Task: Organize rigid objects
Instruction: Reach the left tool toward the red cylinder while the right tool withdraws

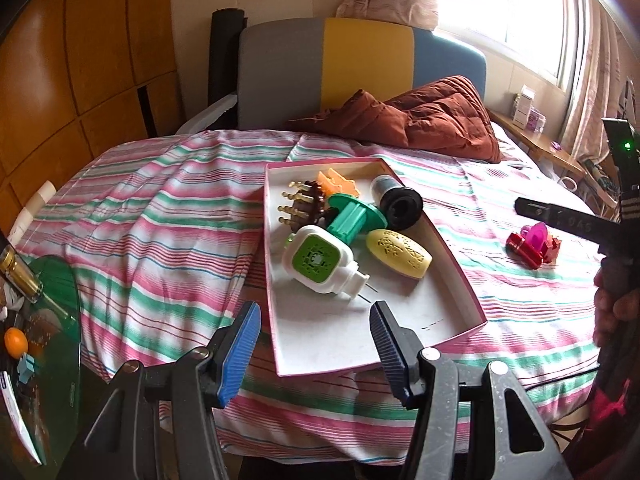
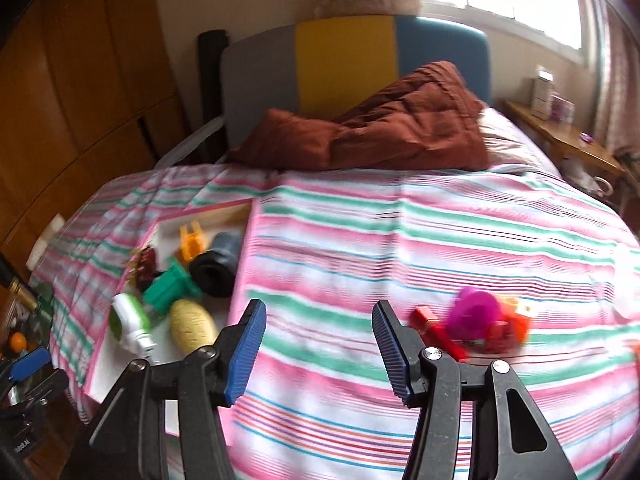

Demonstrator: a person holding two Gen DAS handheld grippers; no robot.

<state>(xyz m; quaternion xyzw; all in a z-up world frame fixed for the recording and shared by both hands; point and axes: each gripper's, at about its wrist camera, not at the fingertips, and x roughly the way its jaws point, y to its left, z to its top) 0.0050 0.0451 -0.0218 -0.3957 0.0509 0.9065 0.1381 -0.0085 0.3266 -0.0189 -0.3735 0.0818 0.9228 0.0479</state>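
A white tray with a pink rim [image 1: 452, 312] lies on the striped bed. It holds a white and green device [image 1: 320, 260], a yellow oval case [image 1: 400, 254], a green spool [image 1: 354, 216], a black cylinder [image 1: 398, 200], a brown comb piece [image 1: 304, 204] and an orange piece [image 1: 338, 184]. A red and magenta toy [image 1: 534, 244] lies on the bed to the right of the tray; it also shows in the right wrist view [image 2: 476, 320]. My left gripper [image 1: 316, 348] is open and empty above the tray's near end. My right gripper [image 2: 320, 350] is open and empty, left of the toy.
A brown quilt [image 1: 420, 120] is bunched by the headboard. A green glass table [image 1: 60, 320] with a bottle and an orange stands left of the bed. A wooden shelf [image 1: 540, 140] with boxes runs under the window. The tray also shows in the right wrist view [image 2: 120, 364].
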